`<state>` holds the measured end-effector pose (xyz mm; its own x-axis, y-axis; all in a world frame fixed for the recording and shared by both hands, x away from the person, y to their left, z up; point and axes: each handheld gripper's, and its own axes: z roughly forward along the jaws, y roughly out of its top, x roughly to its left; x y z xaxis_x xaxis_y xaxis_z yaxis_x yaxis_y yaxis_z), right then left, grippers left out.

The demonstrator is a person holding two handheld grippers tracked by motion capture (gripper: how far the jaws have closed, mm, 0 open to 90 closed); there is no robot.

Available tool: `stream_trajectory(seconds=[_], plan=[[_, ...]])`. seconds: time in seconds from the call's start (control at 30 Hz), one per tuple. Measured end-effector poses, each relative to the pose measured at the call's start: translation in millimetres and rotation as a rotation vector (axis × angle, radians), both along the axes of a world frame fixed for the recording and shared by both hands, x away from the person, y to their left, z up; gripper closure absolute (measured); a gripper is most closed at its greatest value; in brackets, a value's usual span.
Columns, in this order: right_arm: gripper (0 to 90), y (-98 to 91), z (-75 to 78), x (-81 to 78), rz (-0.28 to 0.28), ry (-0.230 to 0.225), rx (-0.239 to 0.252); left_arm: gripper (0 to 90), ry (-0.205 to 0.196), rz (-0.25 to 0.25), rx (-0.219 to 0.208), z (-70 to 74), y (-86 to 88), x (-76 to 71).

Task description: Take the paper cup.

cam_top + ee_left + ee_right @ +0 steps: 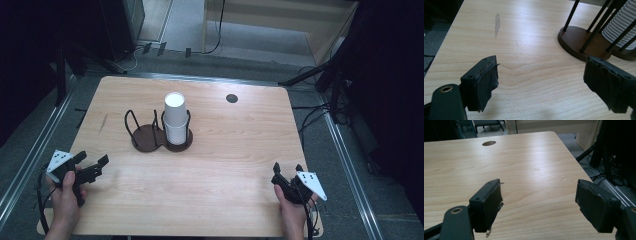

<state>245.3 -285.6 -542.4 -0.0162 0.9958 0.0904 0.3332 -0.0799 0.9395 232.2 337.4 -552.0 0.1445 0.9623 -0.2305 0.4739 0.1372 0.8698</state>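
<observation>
- Nearest the person, at about 7 o'clock on the bench (210,170), the left hand-held gripper (95,166) rested low with its jaws spread wide and nothing between them; the left gripper view showed bare wood in the gap.
- At about 5 o'clock the right hand-held gripper (286,167) sat close to the near edge, its jaws also wide apart and empty, pointing toward 12 o'clock.
- Farther in, near the centre, a dark two-bay wire holder (159,135) stood on its brown base; the bay toward 9 o'clock was empty.
- The stack of white paper cups (175,117) stood upright in the bay toward 3 o'clock, well apart from both grippers.
- At about 1 o'clock, a small dark round hole (231,98) sat in the benchtop.
- Likely risk: pinching the top cup too hard would crush its thin rim, or lift several nested cups at once.
- Likely risk: the left jaws, approaching from 7 o'clock, could catch the thin upright wires (596,27) and drag or tip the light holder.
</observation>
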Motion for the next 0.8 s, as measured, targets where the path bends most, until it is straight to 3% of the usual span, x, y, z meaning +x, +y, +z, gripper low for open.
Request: stream_trajectory(seconds=[0.17,0.27,0.33,0.43,0.5,0.57,0.8], plan=[[21.0,1.7,1.4,1.8,-0.002,0.006,-0.018,12.9,-0.003,-0.002,-0.002,-0.2,-0.2,-0.7],[18.3,4.5,7.3,3.7,0.027,0.017,0.033,13.0,-0.004,-0.005,0.005,0.0,-0.4,-1.1],[17.0,13.6,20.6,4.6,0.061,0.000,0.058,13.1,-0.005,-0.006,0.008,0.0,-1.1,-1.0],[16.2,21.4,28.7,4.8,0.091,-0.007,0.066,13.1,-0.001,-0.005,0.011,0.0,-1.6,-0.6],[15.2,29.5,35.1,5.2,0.125,-0.005,0.060,13.0,-0.001,-0.004,0.012,0.1,-1.7,-0.6],[14.0,46.1,42.7,6.5,0.176,0.018,0.014,13.1,0.005,-0.008,0.012,0.2,-1.3,-0.2],[14.0,78.8,50.3,14.0,0.236,0.035,-0.010,13.1,0.004,-0.009,0.002,-0.1,-0.4,0.8]])
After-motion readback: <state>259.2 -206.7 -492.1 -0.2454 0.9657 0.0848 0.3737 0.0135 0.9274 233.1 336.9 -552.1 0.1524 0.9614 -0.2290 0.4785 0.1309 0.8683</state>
